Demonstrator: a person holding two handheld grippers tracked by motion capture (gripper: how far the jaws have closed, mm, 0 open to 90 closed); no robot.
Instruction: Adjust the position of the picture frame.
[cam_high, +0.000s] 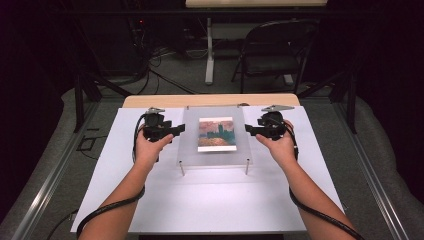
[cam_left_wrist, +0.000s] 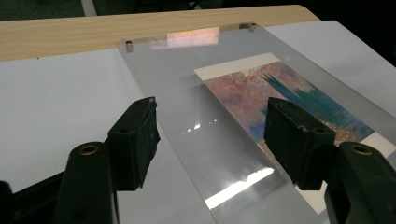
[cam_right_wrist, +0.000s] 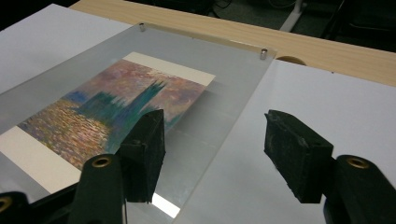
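Centrally, a white board (cam_high: 210, 200) covers a wooden table (cam_high: 210, 100); its far edge stays bare. Beyond the table stand a folding chair (cam_high: 275, 50) and a second table's leg (cam_high: 209, 50), with cables on the grey floor.

Item count: one clear acrylic panel (cam_high: 190, 135), one print (cam_high: 216, 134) under it, four metal standoffs, two grippers.

The panel sits at the board's far centre, raised on the standoffs at its corners; the two near ones (cam_high: 182, 169) are visible in the high view, the two far ones (cam_left_wrist: 129, 45) in the left gripper view. The print shows a blue-and-orange painting with white margins.

The left gripper (cam_high: 177, 131) is held level at the panel's left edge, pointing right. Its jaws are spread; in the left gripper view they straddle the panel's edge without pressing on it.

The right gripper (cam_high: 248, 130) is held level at the panel's right edge, pointing left. Its jaws are also spread, straddling that edge, with no contact visible. Both forearms enter from the near side, angled inward.
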